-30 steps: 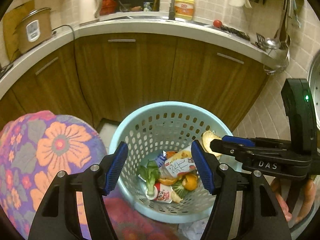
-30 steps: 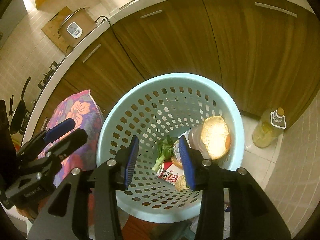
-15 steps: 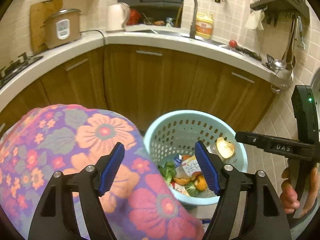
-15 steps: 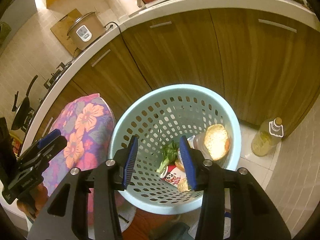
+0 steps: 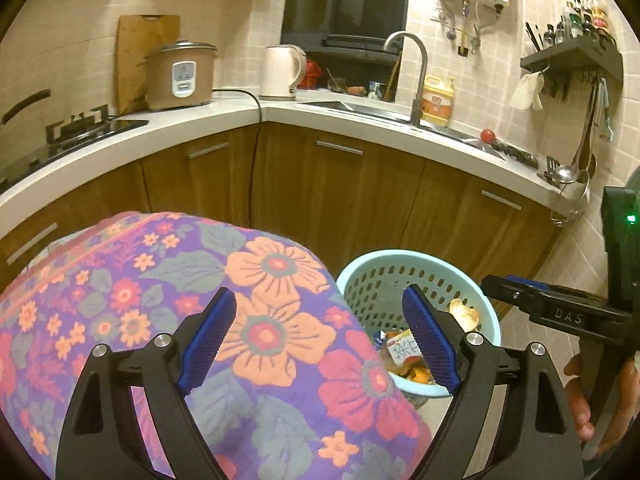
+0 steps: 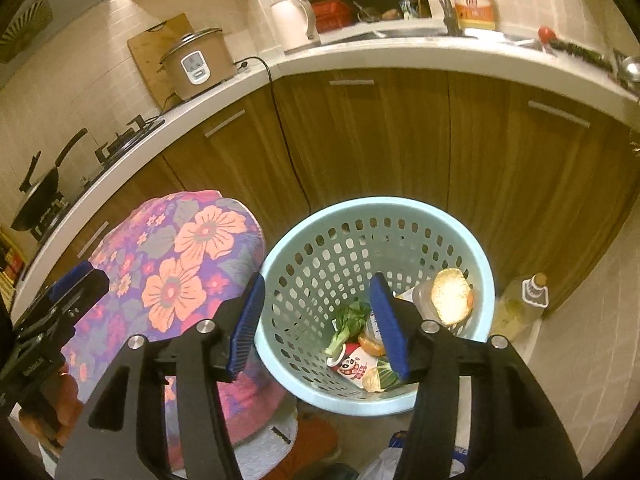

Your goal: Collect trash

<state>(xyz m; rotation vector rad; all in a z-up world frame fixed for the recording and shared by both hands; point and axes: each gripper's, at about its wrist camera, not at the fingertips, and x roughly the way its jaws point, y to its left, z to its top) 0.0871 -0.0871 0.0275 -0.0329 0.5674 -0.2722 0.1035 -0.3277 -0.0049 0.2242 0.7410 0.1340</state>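
Turquoise perforated basket [image 6: 400,216] on the floor holds the trash [image 6: 360,344]. Left tongs [image 5: 320,338] and right tongs [image 6: 318,322] are both empty, jaws opening; floral cloth [image 6: 180,264] at nine o'clock.

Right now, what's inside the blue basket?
In the blue basket: a leafy green vegetable, a panda-print cup, a bread slice and orange peels. The right gripper covers some trash; anything underneath the pile is hidden.
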